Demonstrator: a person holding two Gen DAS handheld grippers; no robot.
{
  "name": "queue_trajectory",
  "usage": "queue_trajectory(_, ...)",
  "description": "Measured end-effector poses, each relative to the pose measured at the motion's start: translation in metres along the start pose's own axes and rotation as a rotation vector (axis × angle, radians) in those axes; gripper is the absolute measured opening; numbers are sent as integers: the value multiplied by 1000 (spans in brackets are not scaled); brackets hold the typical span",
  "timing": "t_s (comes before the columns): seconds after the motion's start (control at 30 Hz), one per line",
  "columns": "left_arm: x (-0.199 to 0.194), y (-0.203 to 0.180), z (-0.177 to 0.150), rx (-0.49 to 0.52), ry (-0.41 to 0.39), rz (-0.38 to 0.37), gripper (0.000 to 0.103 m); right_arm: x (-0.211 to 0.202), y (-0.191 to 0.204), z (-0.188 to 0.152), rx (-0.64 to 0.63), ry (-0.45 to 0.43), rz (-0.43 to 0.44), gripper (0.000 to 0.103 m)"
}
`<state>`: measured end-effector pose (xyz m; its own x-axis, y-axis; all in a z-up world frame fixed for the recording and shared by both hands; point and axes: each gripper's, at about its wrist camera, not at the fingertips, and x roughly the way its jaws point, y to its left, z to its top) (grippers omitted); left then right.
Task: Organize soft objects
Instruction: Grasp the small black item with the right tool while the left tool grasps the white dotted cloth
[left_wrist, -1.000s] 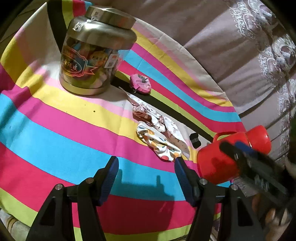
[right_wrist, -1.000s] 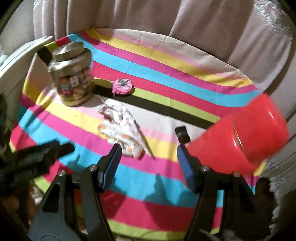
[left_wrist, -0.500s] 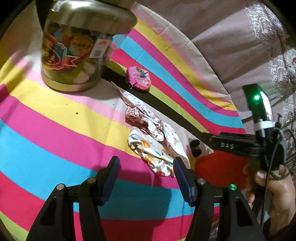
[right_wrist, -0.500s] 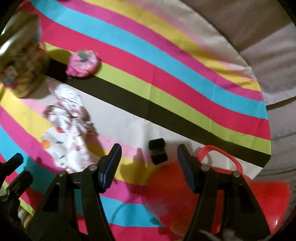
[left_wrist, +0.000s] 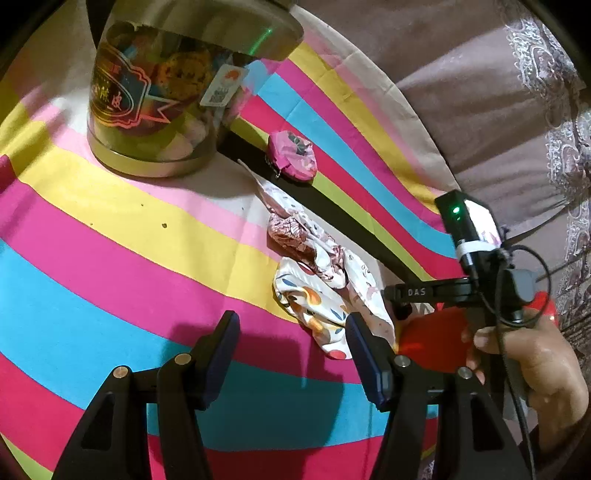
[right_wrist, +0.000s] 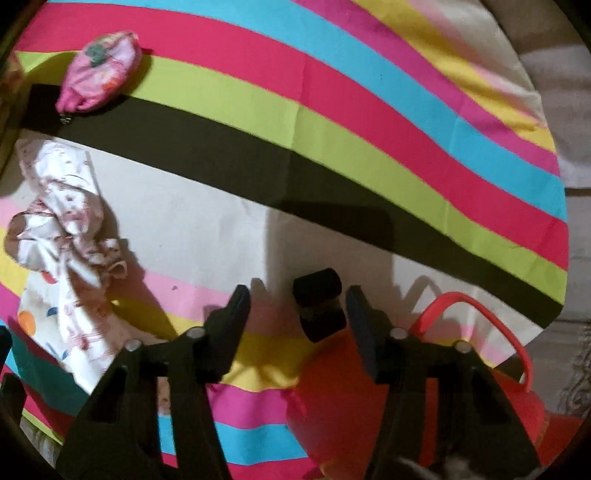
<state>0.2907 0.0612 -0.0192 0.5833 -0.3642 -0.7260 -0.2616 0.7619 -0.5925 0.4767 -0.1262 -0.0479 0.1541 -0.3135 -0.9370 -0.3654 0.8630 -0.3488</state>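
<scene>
Two crumpled soft cloths lie together on the striped tablecloth (left_wrist: 110, 236): a white one with coloured spots (left_wrist: 314, 295) and a pink-printed one (left_wrist: 291, 236), both also in the right wrist view (right_wrist: 62, 236). A pink fabric pouch (left_wrist: 291, 157) (right_wrist: 99, 70) sits on the black stripe behind them. My left gripper (left_wrist: 291, 332) hangs open just in front of the spotted cloth, its right finger (left_wrist: 364, 350) beside the cloth's edge. My right gripper (right_wrist: 297, 306) points steeply down with its jaws closing. A small black block (right_wrist: 319, 310) lies between the tips, untouched.
A big clear jar with a gold lid and base (left_wrist: 159, 92) stands at the back left. A red plastic jug with a handle (right_wrist: 369, 406) (left_wrist: 436, 332) lies under the right gripper's right finger. A hand (left_wrist: 532, 369) holds that gripper. Grey curtain (left_wrist: 480, 92) hangs beyond the table's edge.
The right gripper has tipped down and dropped toward the table by the black block, and its jaws have narrowed. The left gripper has crept closer to the cloths.
</scene>
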Motion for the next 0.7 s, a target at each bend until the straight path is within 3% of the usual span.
queue_trajectory(0.33,3,2,2,2,-7,-5,60,12,-20,1,77,18,49,44)
queue_trajectory(0.43,3,1,2,8,-11,-21,60,14,-27,0,92,8,33,35)
queue_trajectory(0.7,20,1,4,-36,41,-101,42,2,-25,-10,116,-54,83,33)
